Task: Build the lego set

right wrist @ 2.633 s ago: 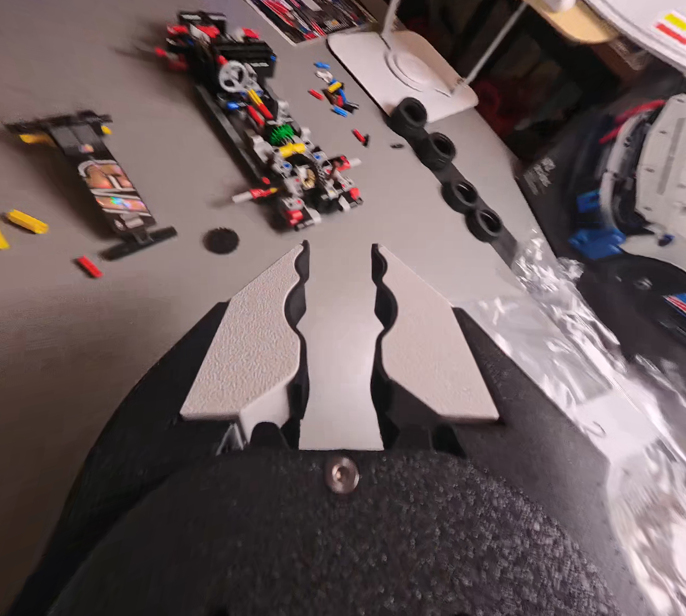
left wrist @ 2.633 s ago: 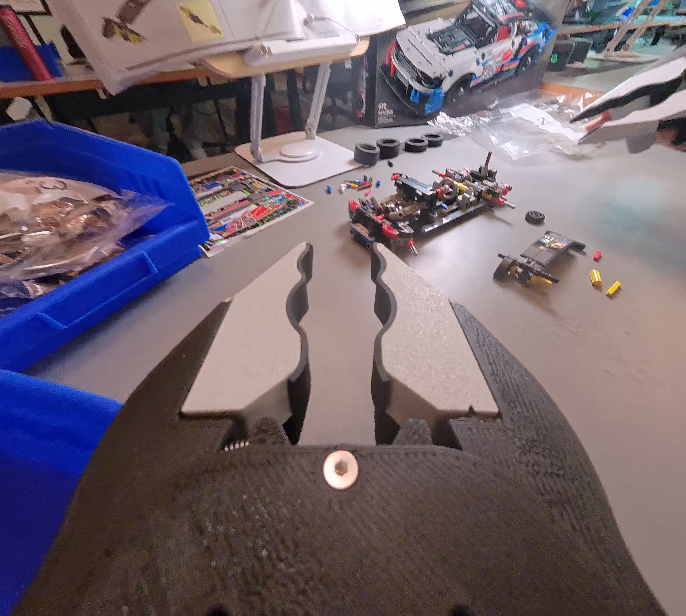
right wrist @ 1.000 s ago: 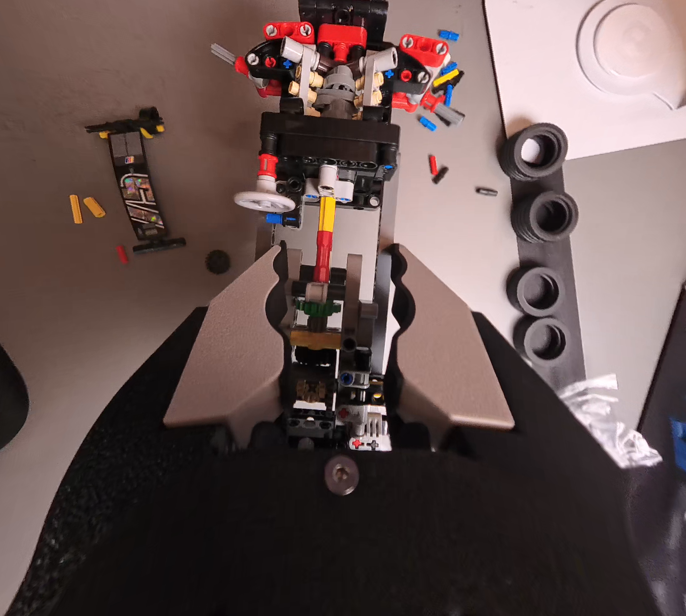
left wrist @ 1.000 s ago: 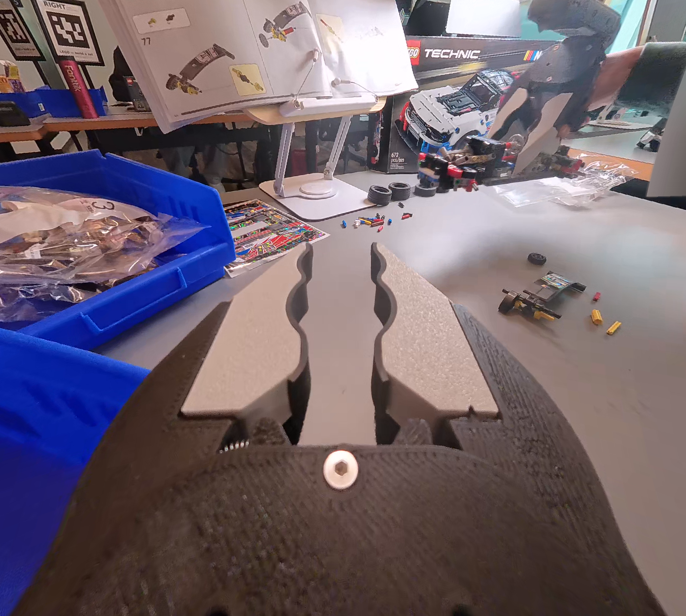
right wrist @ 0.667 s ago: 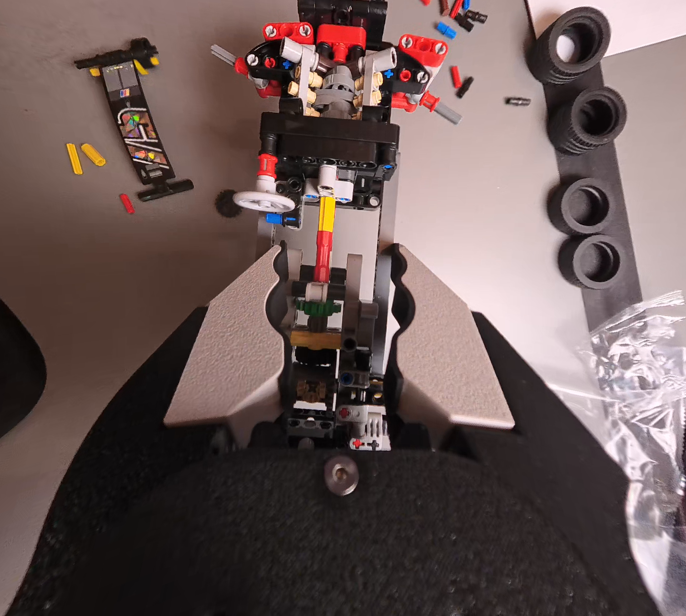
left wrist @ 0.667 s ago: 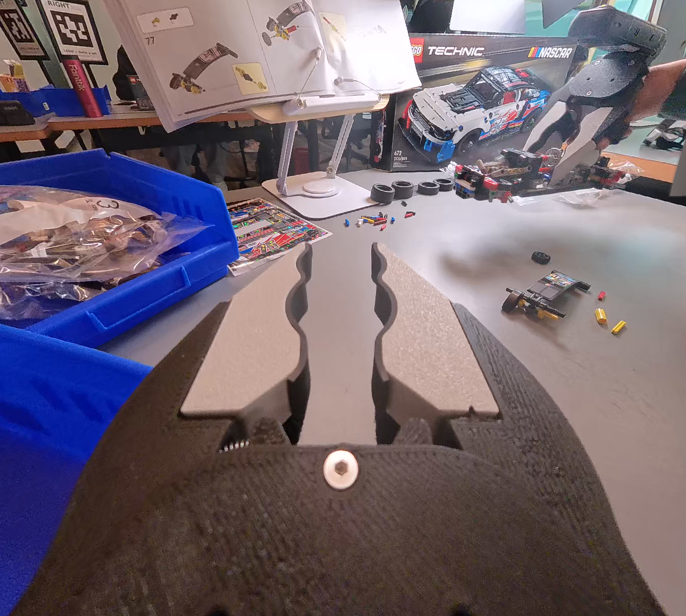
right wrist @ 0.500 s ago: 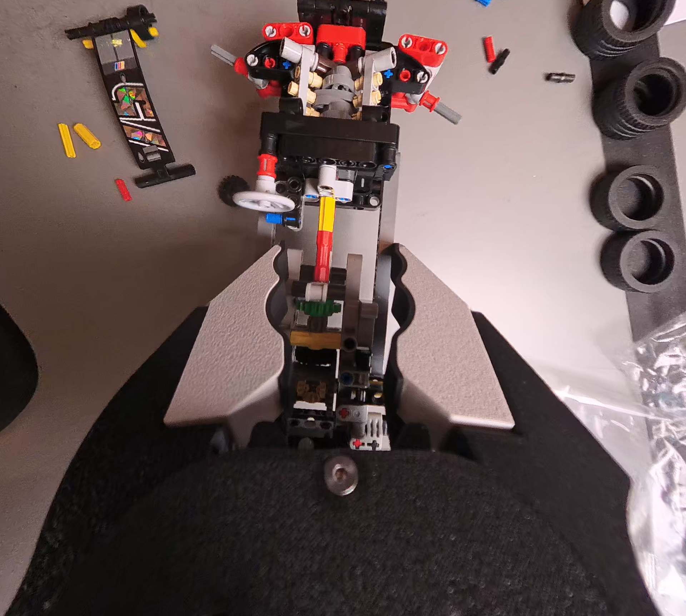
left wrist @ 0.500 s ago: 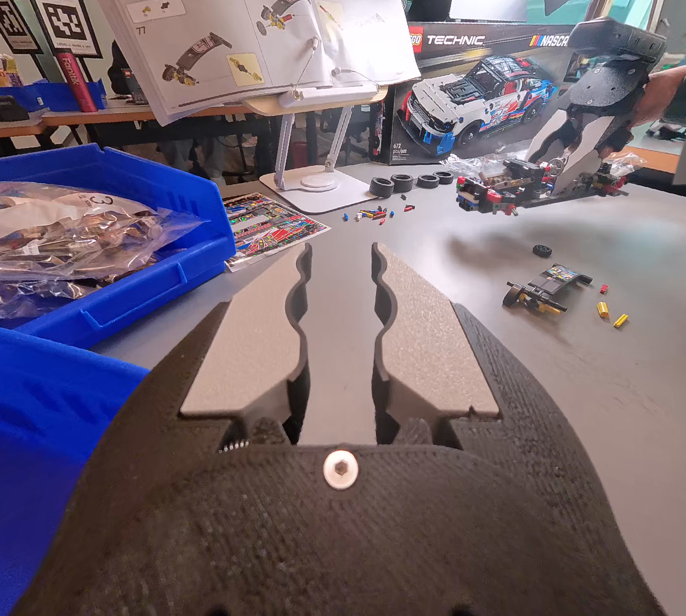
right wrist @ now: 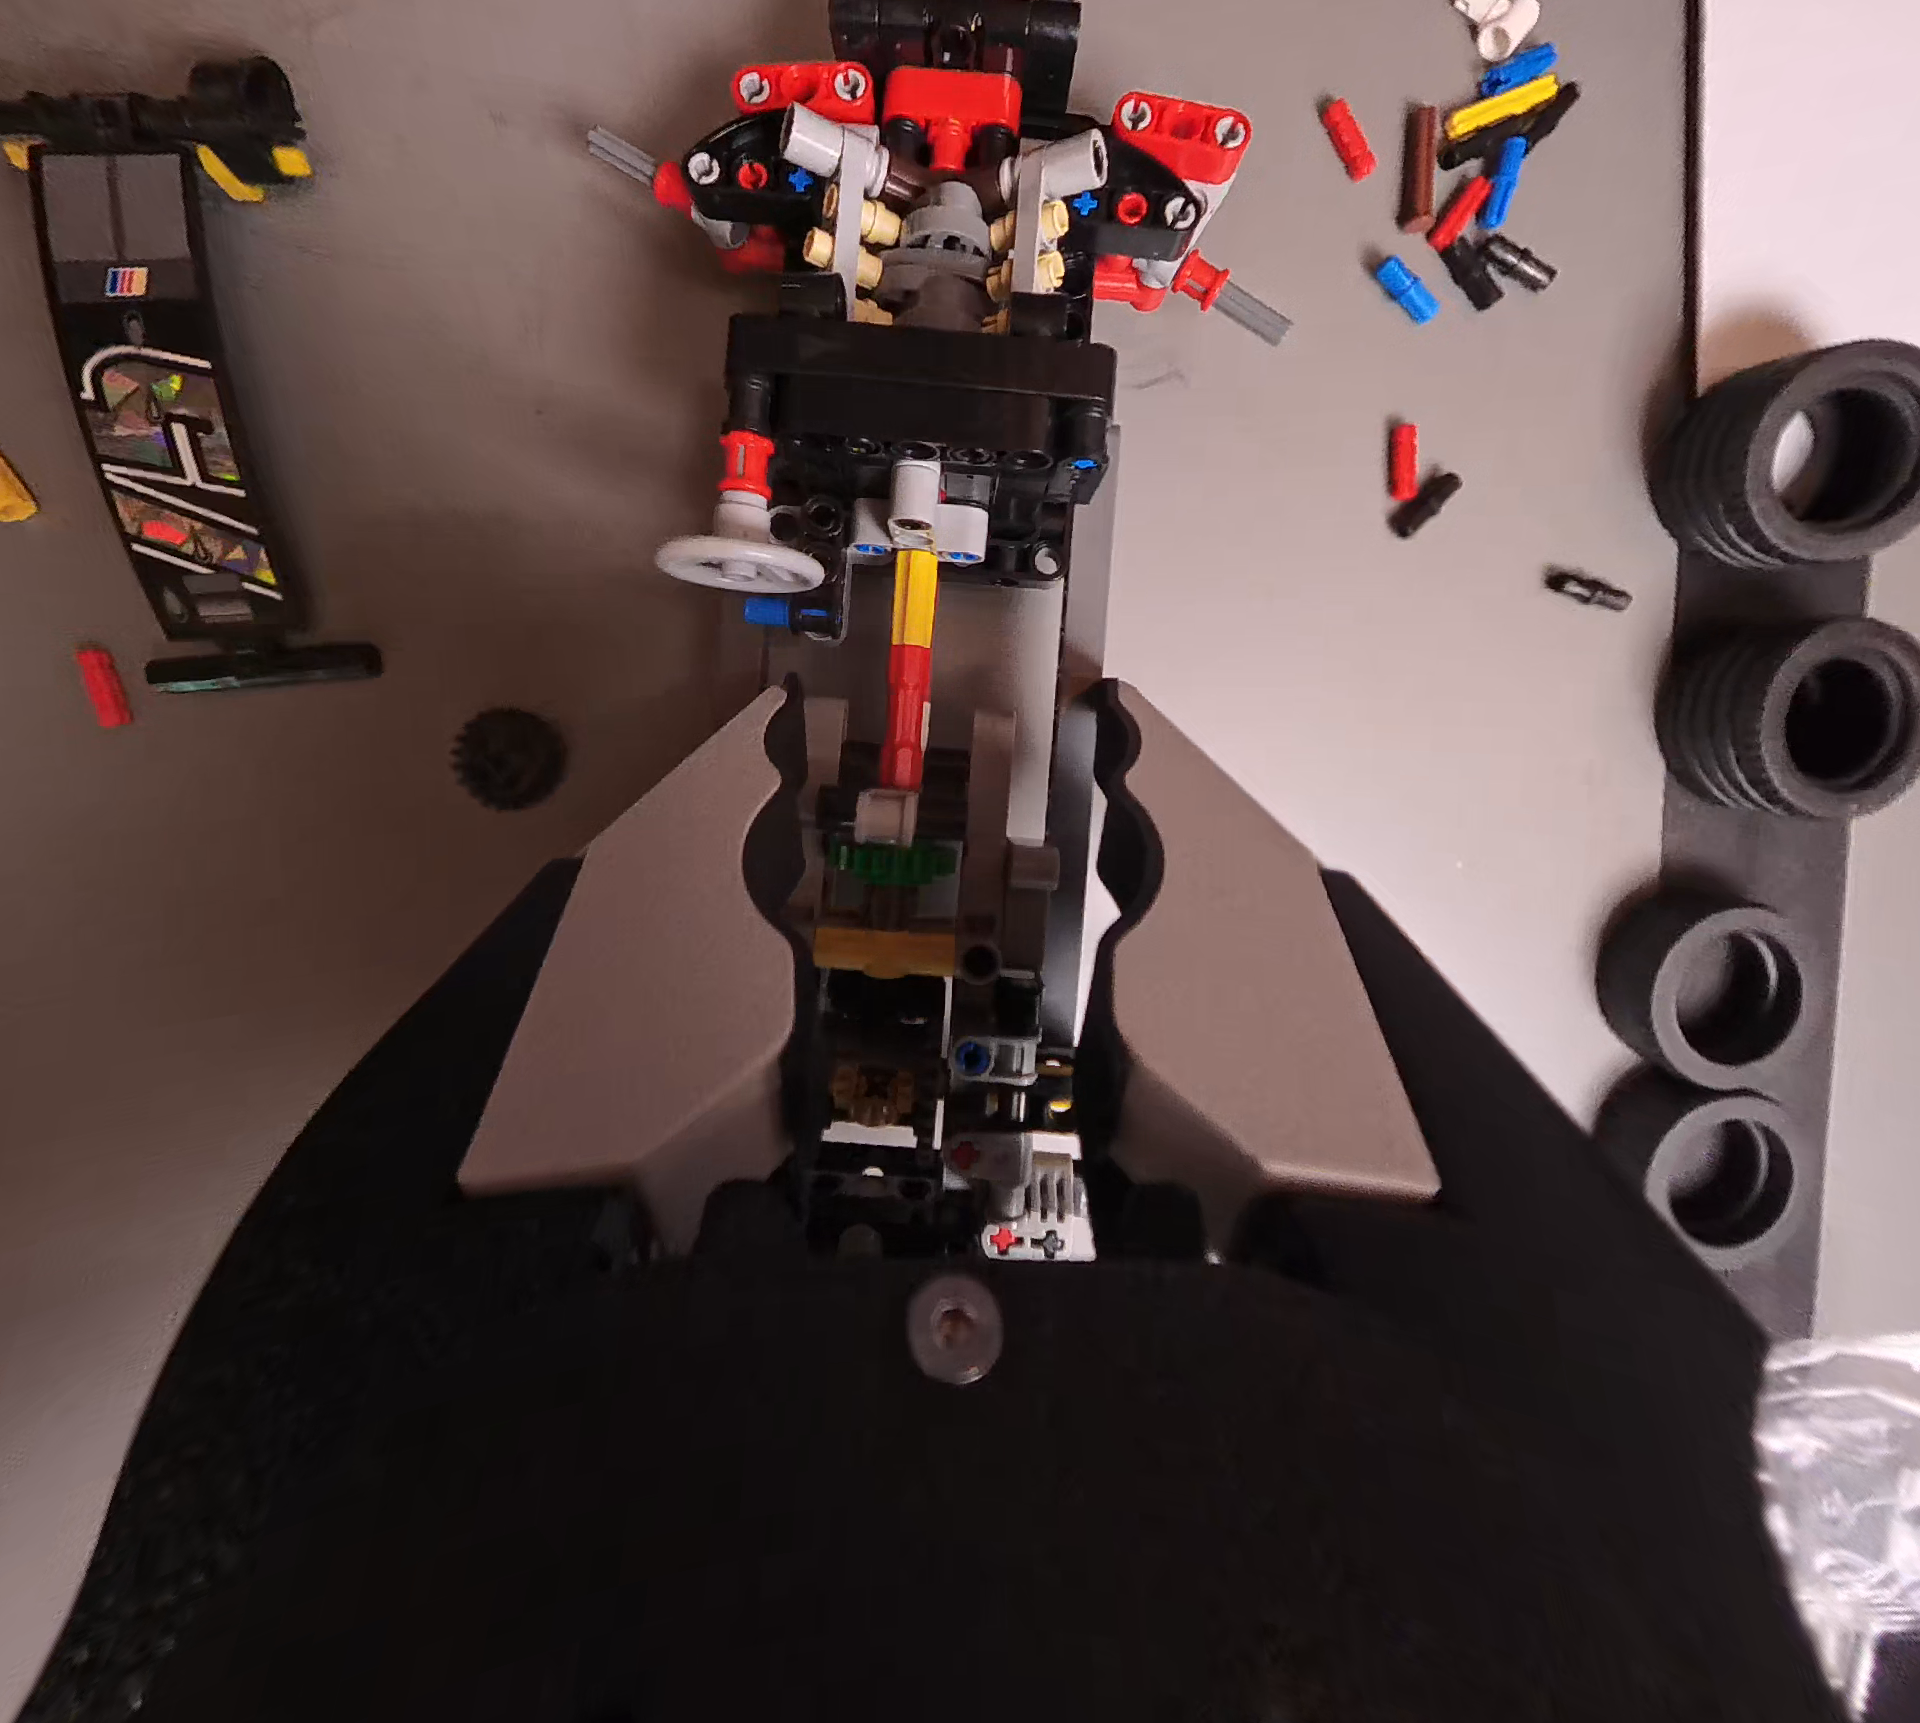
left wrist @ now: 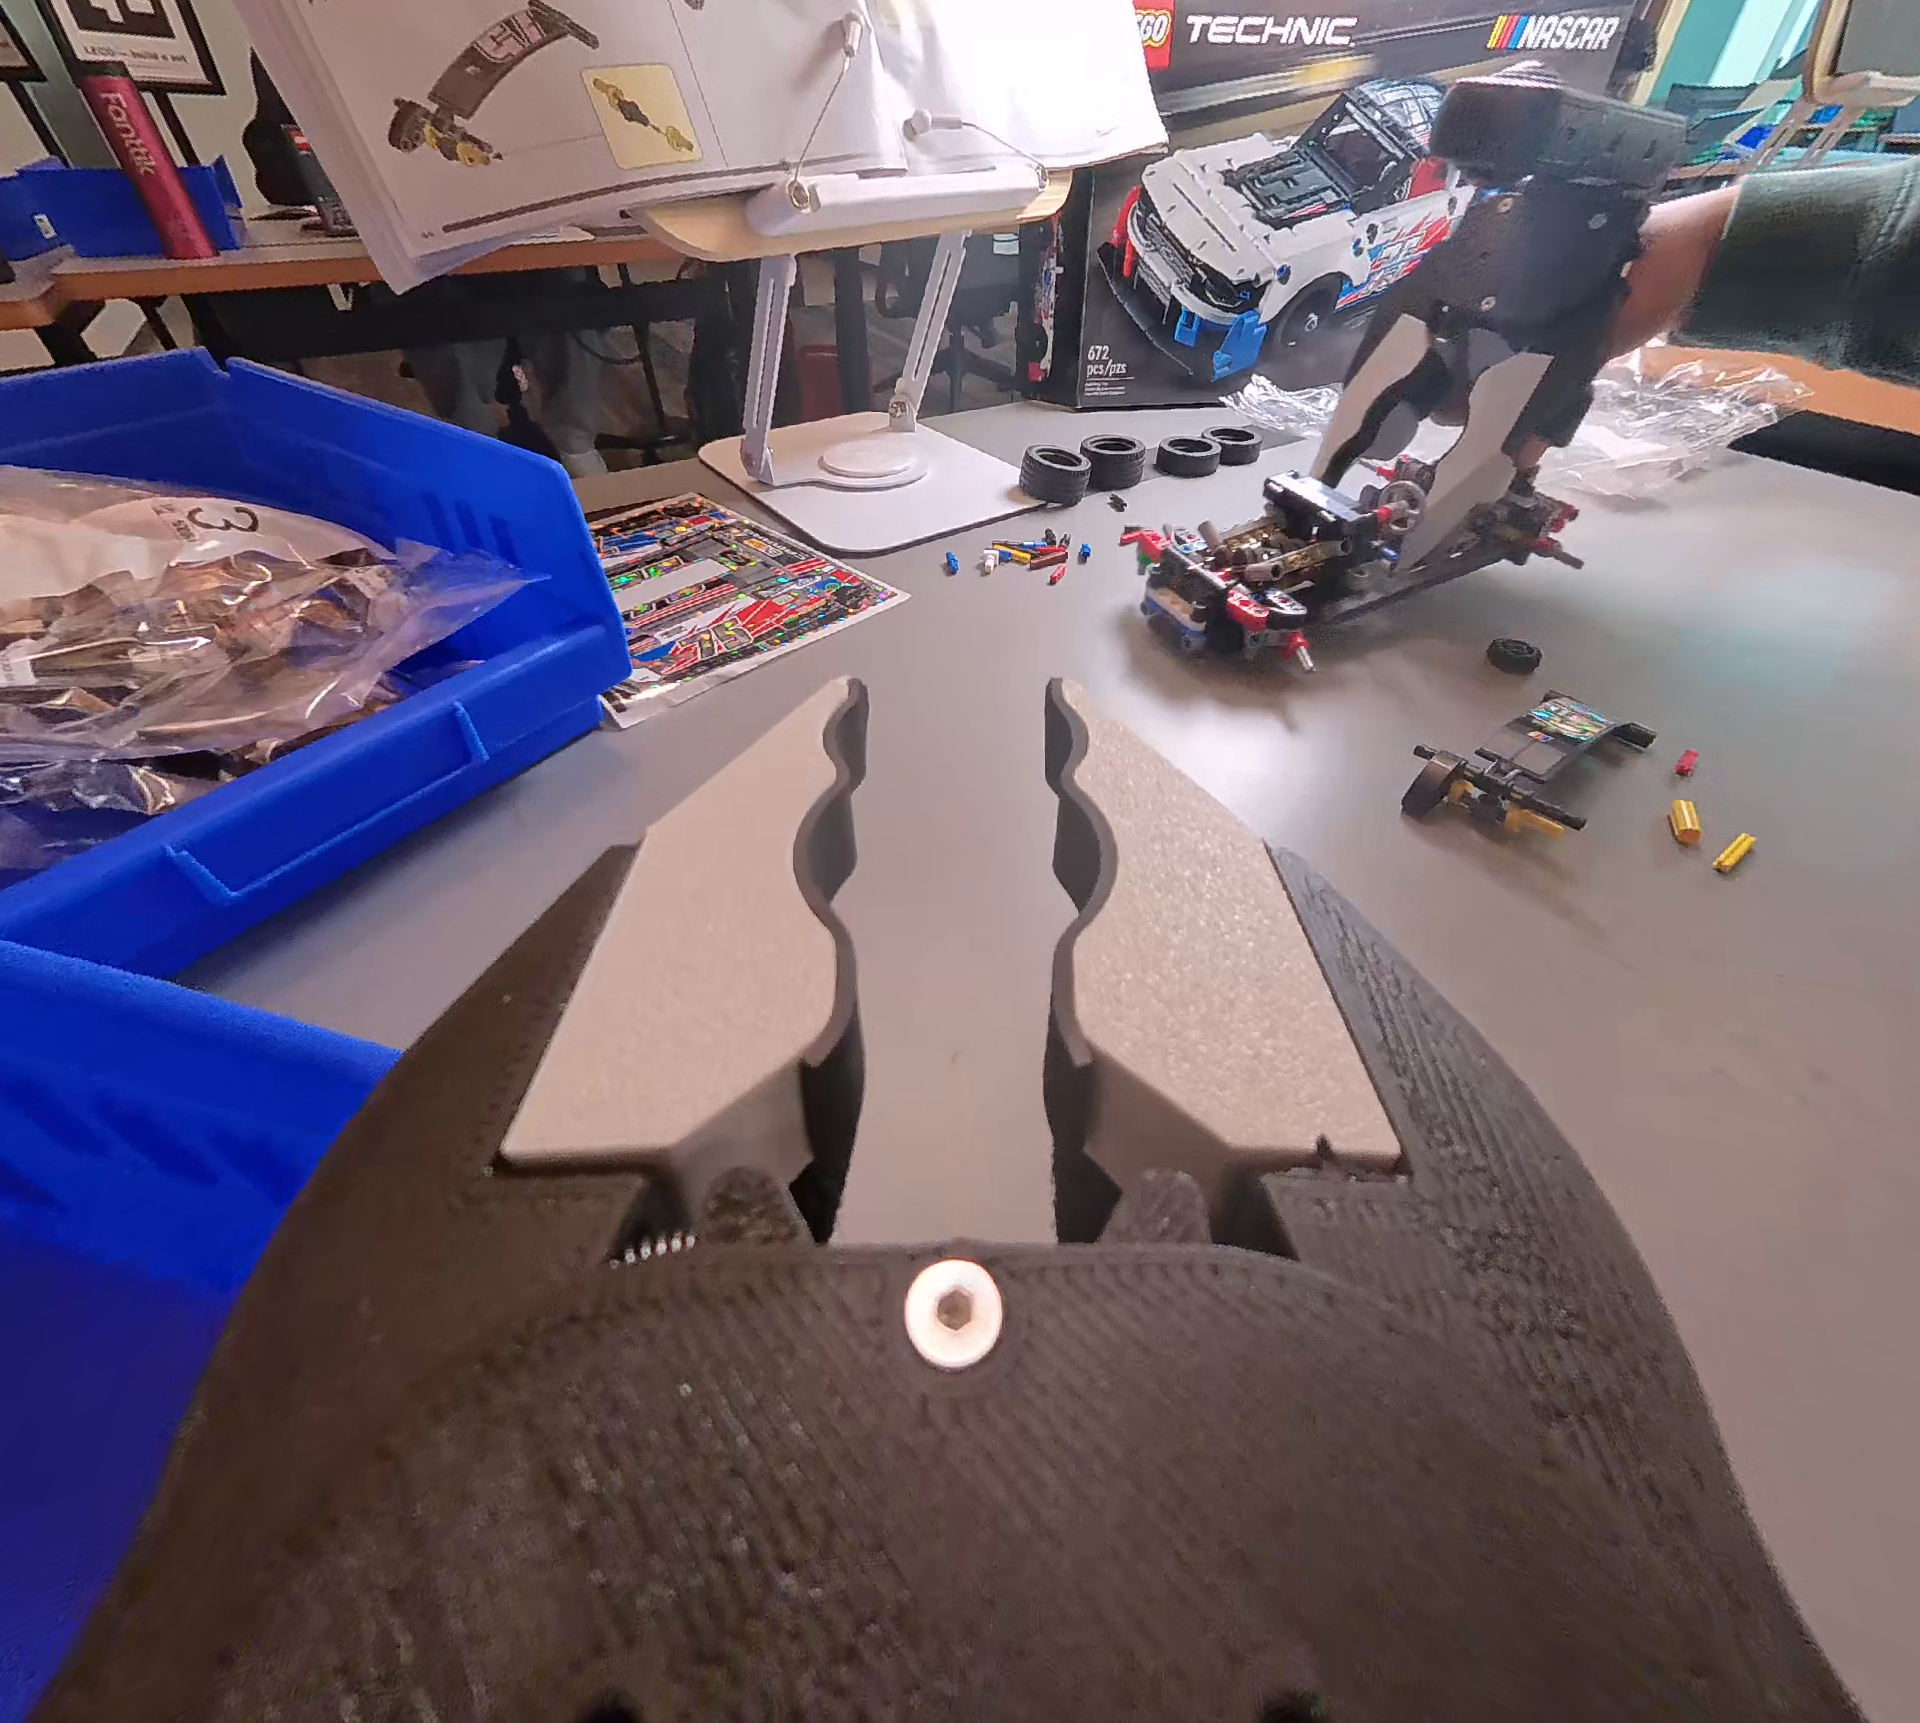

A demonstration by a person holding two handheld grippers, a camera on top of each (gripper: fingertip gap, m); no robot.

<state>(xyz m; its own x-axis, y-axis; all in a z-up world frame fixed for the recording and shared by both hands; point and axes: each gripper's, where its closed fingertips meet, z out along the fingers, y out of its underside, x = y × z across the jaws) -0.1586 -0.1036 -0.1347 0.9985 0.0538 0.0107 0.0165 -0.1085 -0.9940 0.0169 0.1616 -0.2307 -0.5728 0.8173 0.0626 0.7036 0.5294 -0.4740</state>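
Observation:
My right gripper [right wrist: 948, 707] is shut on the rear half of the lego car chassis [right wrist: 935, 385], a black frame with red, grey and tan parts. In the left wrist view the chassis [left wrist: 1278, 572] tilts nose-down, its front end at the grey table, and the right gripper [left wrist: 1423, 489] grips it from above. A black curved panel assembly [right wrist: 156, 437] lies left of the chassis; it also shows in the left wrist view [left wrist: 1517, 764]. My left gripper [left wrist: 951, 717] is open and empty, low over the table near the front.
A blue bin [left wrist: 312, 738] with bagged parts stands left. A sticker sheet [left wrist: 727, 593], a book stand [left wrist: 862, 468] with the instruction booklet [left wrist: 644, 0], several black tyres [right wrist: 1808, 738], loose pins [right wrist: 1475, 156], a black gear [right wrist: 509, 757] and the set's box [left wrist: 1330, 198] surround the chassis. The left gripper's tips are roughly 35 centimeters from the right gripper's.
My right gripper took hold of the chassis, lifted it off the table, carried it right, then brought it down tilted, nose to the table. My left gripper stayed open and nearly still.

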